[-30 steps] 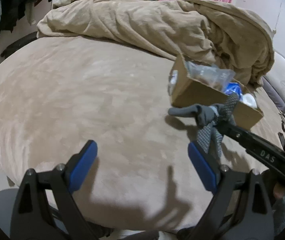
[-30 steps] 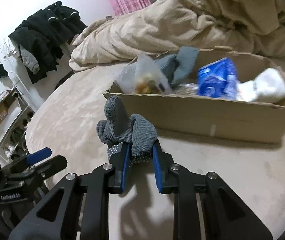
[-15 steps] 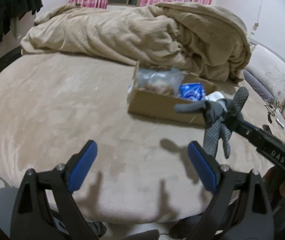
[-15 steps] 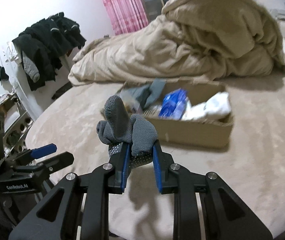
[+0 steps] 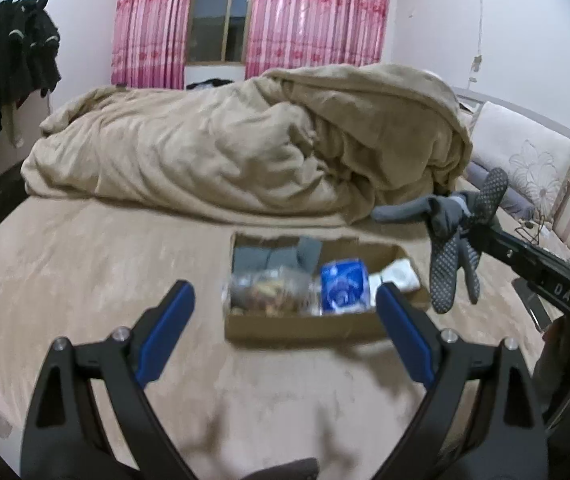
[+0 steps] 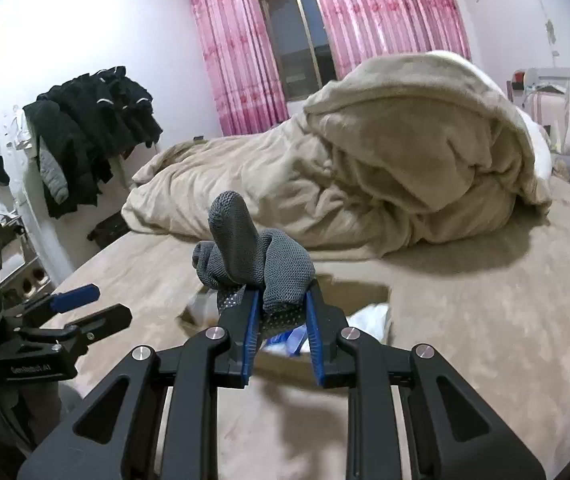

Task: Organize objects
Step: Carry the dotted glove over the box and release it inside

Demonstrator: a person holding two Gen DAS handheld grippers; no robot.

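A grey dotted work glove [image 6: 251,258] is clamped in my right gripper [image 6: 281,312], held in the air above the near right end of an open cardboard box [image 5: 305,326]. The glove also shows in the left wrist view [image 5: 451,258], hanging from the right gripper [image 5: 471,226]. The box lies on the bed and holds a grey cloth [image 5: 275,256], a clear bag of snacks [image 5: 269,294], a blue packet [image 5: 343,286] and a white item [image 5: 399,276]. My left gripper [image 5: 285,308] is open and empty, raised in front of the box.
A rumpled tan duvet [image 5: 245,156] is heaped across the far side of the bed [image 5: 85,264]. Dark jackets [image 6: 93,136] hang on the left wall. Pink curtains [image 5: 317,16] frame a window behind. A pale cushioned headboard [image 5: 525,160] stands at the right.
Both grippers have risen and pulled back, so the box now sits lower and I see into it from above. The right gripper has carried the glove up over the box.
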